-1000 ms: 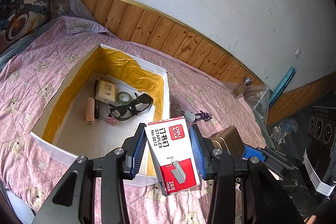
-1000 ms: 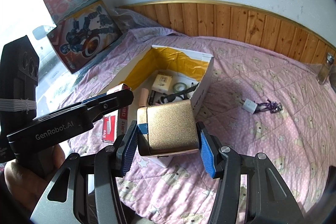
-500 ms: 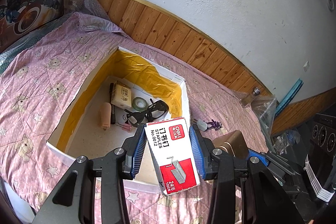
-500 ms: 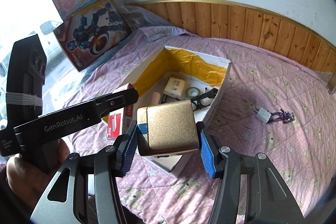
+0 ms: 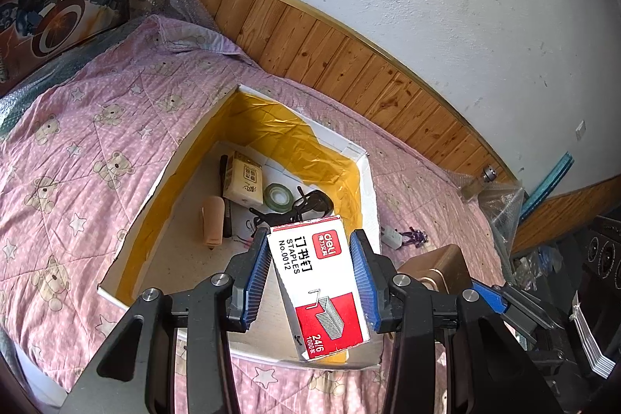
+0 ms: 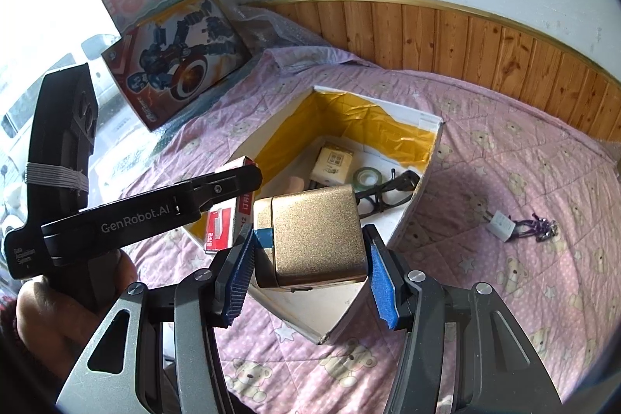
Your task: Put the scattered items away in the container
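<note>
While left jaws grip staple box (image 5: 320,281), right view shows jaws gripping gold box (image 6: 315,234).

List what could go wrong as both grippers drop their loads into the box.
1. The staples sit skewed in the left gripper, so they may tumble onto the glasses.
2. The gold box hangs near the box wall and could land on the rim or quilt.
3. The grippers are close and may collide.
</note>
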